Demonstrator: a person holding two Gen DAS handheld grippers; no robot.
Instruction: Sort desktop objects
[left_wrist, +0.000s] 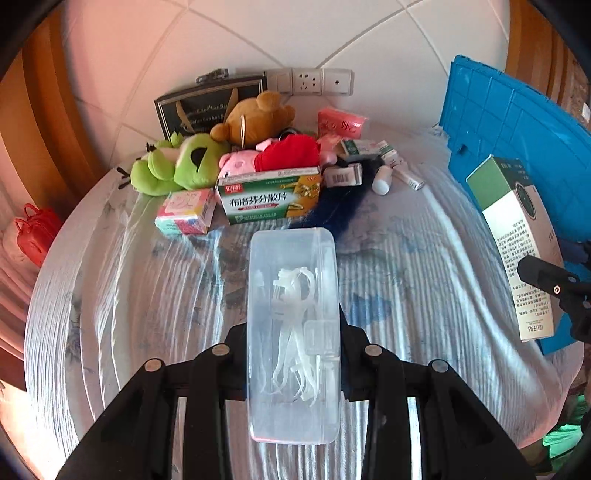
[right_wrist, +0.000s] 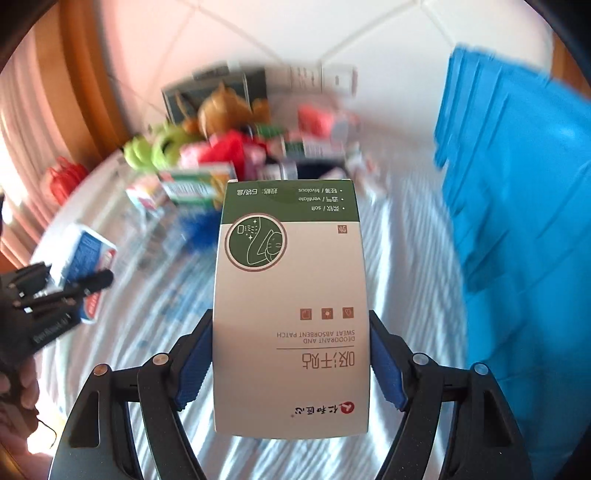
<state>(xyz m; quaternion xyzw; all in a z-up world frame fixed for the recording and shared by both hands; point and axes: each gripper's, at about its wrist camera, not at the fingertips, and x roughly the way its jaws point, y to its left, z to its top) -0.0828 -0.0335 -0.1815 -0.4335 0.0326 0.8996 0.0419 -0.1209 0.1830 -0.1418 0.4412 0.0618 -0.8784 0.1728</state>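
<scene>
My left gripper (left_wrist: 293, 332) is shut on a clear plastic box of white floss picks (left_wrist: 293, 332) and holds it above the covered table. My right gripper (right_wrist: 291, 343) is shut on a white and green deodorant patch box (right_wrist: 291, 314); this box also shows at the right of the left wrist view (left_wrist: 517, 243), held by the right gripper (left_wrist: 554, 291). In the right wrist view the left gripper (right_wrist: 74, 291) appears at the left, holding its box with a blue and red label side (right_wrist: 86, 258). The pile of desktop objects lies at the table's far side.
At the back lie a green medicine box (left_wrist: 269, 199), a tissue pack (left_wrist: 184, 212), a green plush (left_wrist: 177, 164), a brown bear (left_wrist: 258, 118), a red plush (left_wrist: 291, 153), small medicine boxes (left_wrist: 362, 147), a white bottle (left_wrist: 382, 181). A blue crate (left_wrist: 524, 140) stands at the right.
</scene>
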